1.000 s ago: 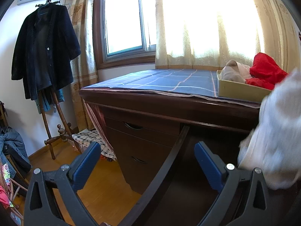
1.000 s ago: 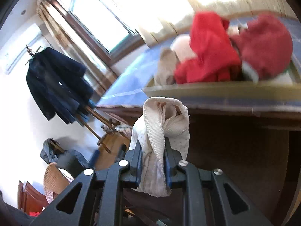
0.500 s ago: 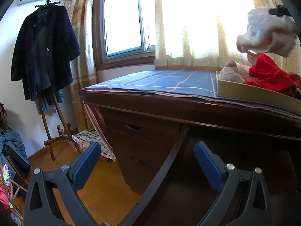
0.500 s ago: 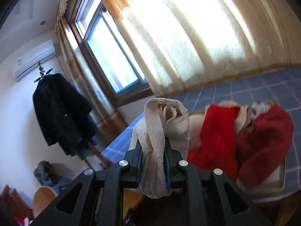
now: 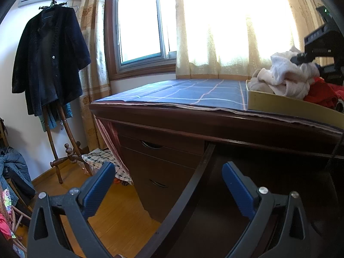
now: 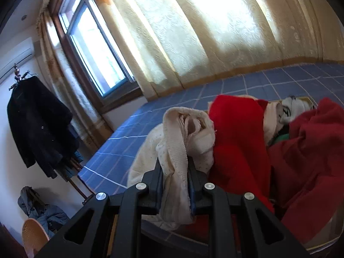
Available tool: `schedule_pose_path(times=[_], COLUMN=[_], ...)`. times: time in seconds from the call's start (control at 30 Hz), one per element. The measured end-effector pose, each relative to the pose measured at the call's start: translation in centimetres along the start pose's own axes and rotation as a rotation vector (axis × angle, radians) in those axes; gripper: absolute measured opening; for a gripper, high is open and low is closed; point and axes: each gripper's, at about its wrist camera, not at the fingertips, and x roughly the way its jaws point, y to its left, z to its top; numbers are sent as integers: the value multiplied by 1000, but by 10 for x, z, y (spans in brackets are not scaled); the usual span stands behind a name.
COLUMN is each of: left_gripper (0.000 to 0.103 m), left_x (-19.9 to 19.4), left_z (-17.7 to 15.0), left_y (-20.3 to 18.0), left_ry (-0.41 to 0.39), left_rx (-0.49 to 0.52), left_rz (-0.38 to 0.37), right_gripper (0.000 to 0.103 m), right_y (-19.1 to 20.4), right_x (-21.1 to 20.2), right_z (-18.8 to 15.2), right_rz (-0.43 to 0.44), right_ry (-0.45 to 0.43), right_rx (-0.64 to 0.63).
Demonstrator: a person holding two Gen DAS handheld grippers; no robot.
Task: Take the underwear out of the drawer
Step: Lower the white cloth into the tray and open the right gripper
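Observation:
My right gripper (image 6: 175, 172) is shut on a cream-white pair of underwear (image 6: 178, 137), which bunches up above its pads. In the left wrist view the same underwear (image 5: 286, 75) hangs from the right gripper (image 5: 309, 59) just over the left end of a yellow tray (image 5: 279, 105) on the desk. The cloth rests against a red garment (image 6: 236, 142) piled in the tray. My left gripper (image 5: 167, 185) stands open with nothing between its fingers, low in front of the open drawer's dark side rail (image 5: 193, 185). The drawer's inside is too dark to see.
A blue checked cloth (image 5: 193, 92) covers the dark wooden desk, with shut drawers (image 5: 163, 157) below on the left. More red and grey clothes (image 6: 311, 150) fill the tray. A coat stand with a dark coat (image 5: 49, 60) stands by the window at left.
The right gripper carried the underwear up from beside the desk front, above the tray, then down onto the tray's left end. The left gripper has not moved.

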Motion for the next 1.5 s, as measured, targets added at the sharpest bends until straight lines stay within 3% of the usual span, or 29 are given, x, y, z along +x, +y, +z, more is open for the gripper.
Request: schedule_pose_path(times=[0.23,0.77,1.0,1.2,1.33,1.47,1.5], left_gripper=[101,102,102,102,102,102,102], left_x=[1,8,13,14,14,15,15], left_z=[1,3,4,4,5,5,5], left_y=[-2,-4,-9,-11,-12,-13,-13], left_ry=[15,71,113,135,138,142,141], left_rx=[6,41,68,83,89,91,93], left_rz=[-1,-9,-15,-18,-16,-17,-16], right_gripper=[21,20,22,25,30,51,62], right_y=[-10,-14,-13,-19,-23,-23,-22], right_x=[22,48,46,35,28,16,12], right_z=[-2,2,3,3,6,6,6], right_rz=[-87,-180,-184,-126,-83,-38,-40], right_ry=[22,68,77,65,72,40,24], right_rx=[-7,-63,-62,-8,44,80,82])
